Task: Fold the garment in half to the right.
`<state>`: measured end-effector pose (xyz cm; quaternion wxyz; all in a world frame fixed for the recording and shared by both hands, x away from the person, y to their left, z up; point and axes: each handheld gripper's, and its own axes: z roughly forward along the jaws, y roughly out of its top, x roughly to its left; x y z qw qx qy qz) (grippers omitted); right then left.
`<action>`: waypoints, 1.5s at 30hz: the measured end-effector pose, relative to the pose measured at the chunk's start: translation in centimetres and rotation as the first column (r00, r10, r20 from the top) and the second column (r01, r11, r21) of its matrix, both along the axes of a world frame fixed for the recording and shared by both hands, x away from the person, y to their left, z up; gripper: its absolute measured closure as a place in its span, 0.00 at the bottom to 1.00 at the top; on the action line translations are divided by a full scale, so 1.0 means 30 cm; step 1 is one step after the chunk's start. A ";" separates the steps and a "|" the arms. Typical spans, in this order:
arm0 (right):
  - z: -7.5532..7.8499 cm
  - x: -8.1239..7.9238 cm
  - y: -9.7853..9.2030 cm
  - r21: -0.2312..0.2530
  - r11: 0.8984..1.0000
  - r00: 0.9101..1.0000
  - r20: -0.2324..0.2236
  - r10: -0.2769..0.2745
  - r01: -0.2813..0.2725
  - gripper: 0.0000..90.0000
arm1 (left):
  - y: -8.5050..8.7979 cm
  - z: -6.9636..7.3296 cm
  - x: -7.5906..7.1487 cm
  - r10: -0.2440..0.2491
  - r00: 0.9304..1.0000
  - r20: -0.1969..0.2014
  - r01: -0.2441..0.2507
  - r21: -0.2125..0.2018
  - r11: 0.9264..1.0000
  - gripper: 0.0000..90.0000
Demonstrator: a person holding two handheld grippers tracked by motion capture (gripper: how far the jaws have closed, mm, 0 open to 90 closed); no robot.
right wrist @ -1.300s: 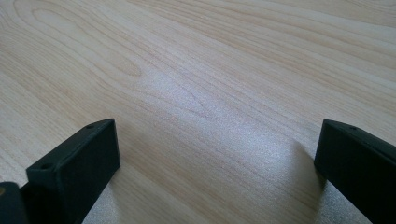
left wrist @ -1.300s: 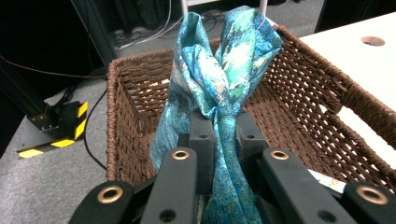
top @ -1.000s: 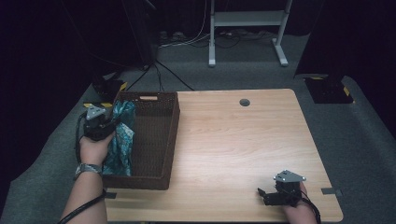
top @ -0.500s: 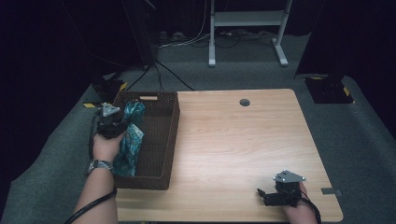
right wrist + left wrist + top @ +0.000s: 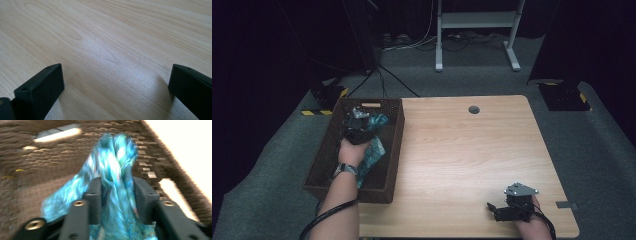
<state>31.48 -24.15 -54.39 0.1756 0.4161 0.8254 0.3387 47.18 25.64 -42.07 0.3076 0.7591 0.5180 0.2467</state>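
My left tool (image 5: 358, 116) is down inside the brown woven basket (image 5: 393, 150) at the left edge of the desk (image 5: 472, 160), and the teal cloth (image 5: 117, 195) sits right between its jaws. In the left gripper view the fabric fills the gap and touches both pads, bunched and twisted into a rope. The jaws have just been opening, so I read the grip as loosening, yet the cloth is still pinched between them. Its long axis runs along the tool's own line: one end stands up past the jaw tips toward the basket's far wall, the other trails back under my left wrist toward the near wall. My right tool (image 5: 497, 210) rests on the desk near its front right corner, jaws spread wide with bare wood between them.
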 end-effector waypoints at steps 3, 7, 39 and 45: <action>0.000 -0.001 0.001 0.002 1.000 1.000 -0.004 0.000 0.000 0.00 | -0.044 0.029 -0.002 -0.005 0.999 0.047 0.006 -0.025 1.000 0.57; 0.000 -0.002 0.001 0.001 1.000 1.000 -0.002 0.002 -0.002 0.00 | -0.060 0.065 -0.004 0.005 0.995 0.096 0.000 -0.048 0.999 0.47; 0.001 0.001 0.003 -0.002 1.000 1.000 -0.003 0.013 -0.013 0.00 | -0.121 0.145 -0.072 -0.021 0.983 0.180 0.041 -0.108 0.993 0.00; 0.001 0.001 0.003 -0.003 1.000 1.000 -0.003 0.013 -0.013 0.00 | -0.146 0.142 -0.088 -0.037 0.981 0.190 0.062 -0.126 0.990 0.00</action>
